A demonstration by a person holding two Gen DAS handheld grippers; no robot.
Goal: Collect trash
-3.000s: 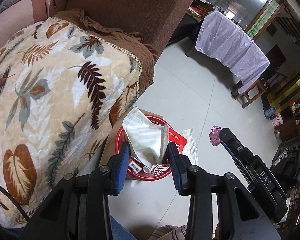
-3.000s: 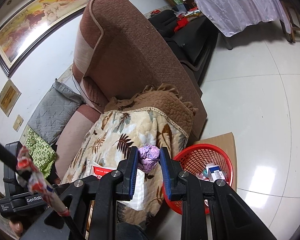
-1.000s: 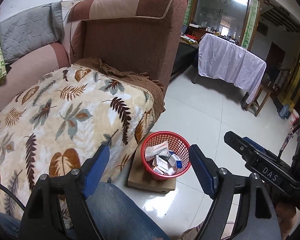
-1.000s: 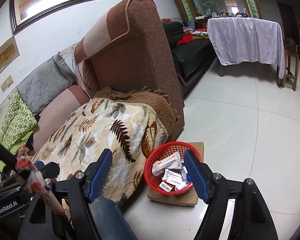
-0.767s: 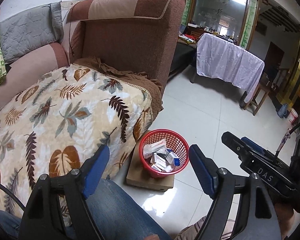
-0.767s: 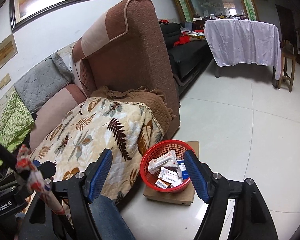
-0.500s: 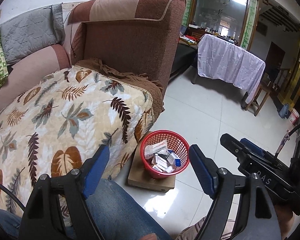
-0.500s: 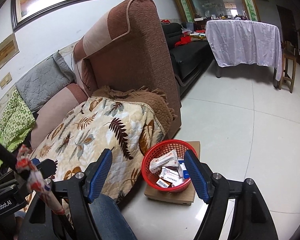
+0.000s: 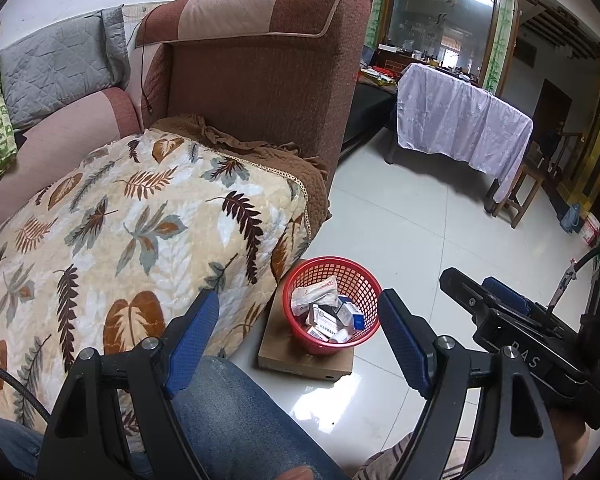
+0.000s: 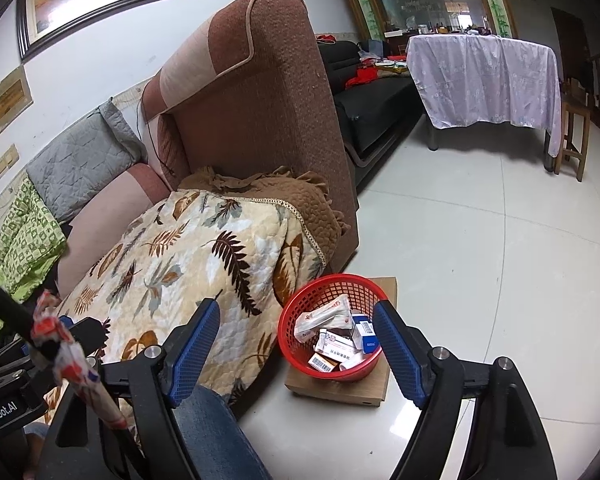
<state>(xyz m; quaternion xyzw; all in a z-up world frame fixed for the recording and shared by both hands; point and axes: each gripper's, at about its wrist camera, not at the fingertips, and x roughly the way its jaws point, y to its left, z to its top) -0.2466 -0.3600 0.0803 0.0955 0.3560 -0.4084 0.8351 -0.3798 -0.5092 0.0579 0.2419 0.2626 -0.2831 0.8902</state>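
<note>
A red mesh basket (image 9: 356, 276) (image 10: 324, 292) stands on a flat cardboard box (image 9: 284, 356) (image 10: 376, 392) on the floor beside the sofa. It holds several small cartons and a white wrapper (image 9: 314, 290) (image 10: 320, 318). My left gripper (image 9: 300, 338) hovers well above and in front of the basket, open, with nothing between its blue pads (image 9: 192, 330). My right gripper (image 10: 296, 344) is likewise open and empty, held back from the basket. The right gripper's body (image 9: 516, 340) shows at the right of the left wrist view.
A leaf-patterned blanket (image 9: 120, 232) (image 10: 188, 256) covers the brown sofa (image 9: 260, 92) (image 10: 260, 112) seat at left. A person's denim-clad leg (image 9: 240, 420) lies under the grippers. A cloth-covered table (image 9: 460, 124) (image 10: 484, 76) and wooden stool (image 9: 520, 196) stand across the white tiled floor (image 9: 412, 232).
Three seconds ago both grippers were shut on trash near the basket: the left on a striped wrapper, the right on a purple ball. Now both are open, empty and drawn back; over the last second barely any motion.
</note>
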